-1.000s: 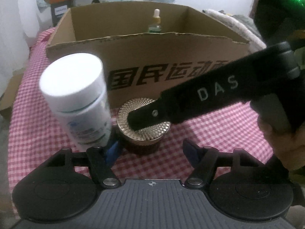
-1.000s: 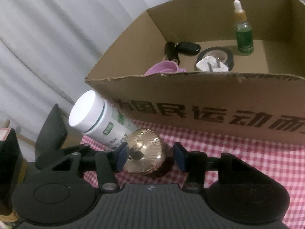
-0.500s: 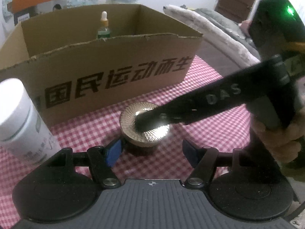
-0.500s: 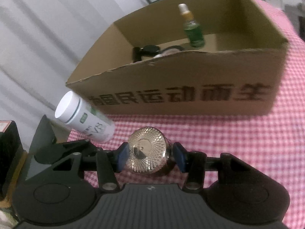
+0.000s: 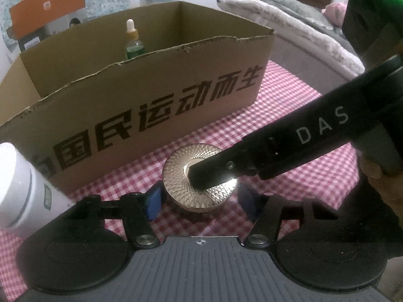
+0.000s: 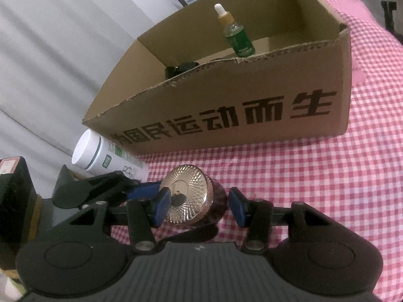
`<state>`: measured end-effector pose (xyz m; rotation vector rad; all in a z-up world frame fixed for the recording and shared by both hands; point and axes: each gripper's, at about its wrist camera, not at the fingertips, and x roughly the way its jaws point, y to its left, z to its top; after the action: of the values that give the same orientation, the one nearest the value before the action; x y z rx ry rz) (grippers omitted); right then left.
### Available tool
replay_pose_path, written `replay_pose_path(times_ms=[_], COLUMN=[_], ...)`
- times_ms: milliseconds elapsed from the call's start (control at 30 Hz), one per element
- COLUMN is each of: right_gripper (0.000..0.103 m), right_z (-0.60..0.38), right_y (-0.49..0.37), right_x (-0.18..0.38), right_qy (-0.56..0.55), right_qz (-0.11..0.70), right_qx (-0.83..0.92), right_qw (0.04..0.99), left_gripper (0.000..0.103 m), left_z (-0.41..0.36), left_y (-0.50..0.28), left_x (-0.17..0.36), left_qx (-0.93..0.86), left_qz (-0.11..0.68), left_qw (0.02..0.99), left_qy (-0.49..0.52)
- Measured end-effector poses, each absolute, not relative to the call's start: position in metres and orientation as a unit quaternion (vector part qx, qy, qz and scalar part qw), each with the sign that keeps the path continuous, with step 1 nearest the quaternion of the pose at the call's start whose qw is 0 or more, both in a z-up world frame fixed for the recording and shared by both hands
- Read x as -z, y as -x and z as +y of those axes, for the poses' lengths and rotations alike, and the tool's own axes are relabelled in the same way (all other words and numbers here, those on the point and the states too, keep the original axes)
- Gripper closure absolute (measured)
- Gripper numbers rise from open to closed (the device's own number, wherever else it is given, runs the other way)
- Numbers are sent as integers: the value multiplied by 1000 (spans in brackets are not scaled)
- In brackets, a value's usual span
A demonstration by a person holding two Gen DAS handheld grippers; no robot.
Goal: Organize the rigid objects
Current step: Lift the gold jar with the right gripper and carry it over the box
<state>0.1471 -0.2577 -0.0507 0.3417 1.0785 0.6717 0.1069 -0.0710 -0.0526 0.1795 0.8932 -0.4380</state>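
A squat dark jar with a gold patterned lid stands on the pink checked cloth before a cardboard box. My left gripper straddles the jar with its jaws closing; narrow gaps remain beside the blue pads. One black finger of the right gripper reaches in from the right, over the lid. In the right wrist view my right gripper is open around the jar: its left pad overlaps the lid's edge, its right pad stands clear. A left-gripper finger shows beside the lid.
A white pill bottle stands left of the jar, near the box's corner. In the box are a green dropper bottle and a black object. A hand holds the right gripper. Grey bedding lies beyond.
Both views have rolled and swung, so the white bottle slid toward the left edge. The left jaws have narrowed around the jar. The jar still stands on the cloth.
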Motion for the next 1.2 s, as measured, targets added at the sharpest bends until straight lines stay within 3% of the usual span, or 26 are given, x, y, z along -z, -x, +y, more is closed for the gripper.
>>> replay_pose_path(times_ms=[67,667,1200], right_gripper=[49,50,50], right_z=[-256,-255,-254], right_y=[-149,-144,-131], right_x=[53,48,-4], right_qy=[-165,-169,-149], right_qz=[503,498,442], right_qx=[-314,-322,-335], right_qw=[788,787,819], left_gripper=[46,47,47], left_z=[-74,-77,-75], left_y=[-110,-100,-83], left_x=[53,46,-6], left_qx=[202,189,174], left_qz=[427,417,351], left_qw=[877,884,914], left_qy=[-91,-94,-101])
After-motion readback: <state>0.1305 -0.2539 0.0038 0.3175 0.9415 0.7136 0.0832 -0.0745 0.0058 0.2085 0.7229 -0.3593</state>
